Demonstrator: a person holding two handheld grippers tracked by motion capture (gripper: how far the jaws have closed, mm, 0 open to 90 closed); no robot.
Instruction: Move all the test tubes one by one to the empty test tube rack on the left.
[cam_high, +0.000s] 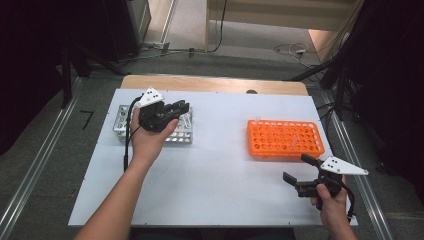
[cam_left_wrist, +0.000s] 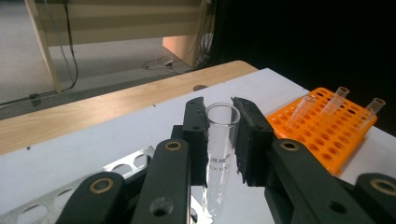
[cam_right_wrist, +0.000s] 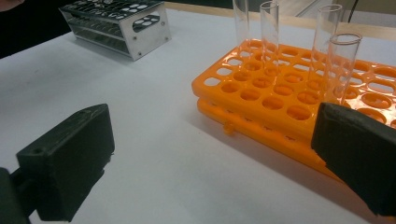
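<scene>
Left gripper view: left claw (cam_left_wrist: 219, 135) clamps one glass tube (cam_left_wrist: 220, 140); right claw (cam_right_wrist: 210, 158) gapes apart.

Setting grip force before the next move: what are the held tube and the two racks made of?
Test tube: clear, glossy, printed lettering; looks like glass, maybe clear plastic. Orange rack: opaque moulded plastic, slight sheen. Grey rack: shiny perforated sheet metal, probably steel or aluminium.

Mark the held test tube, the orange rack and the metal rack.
test tube (cam_left_wrist: 219, 144), left gripper view, glass wall between the pads
orange rack (cam_high: 285, 140), high view, top grid
metal rack (cam_right_wrist: 154, 32), right gripper view, end wall
</scene>
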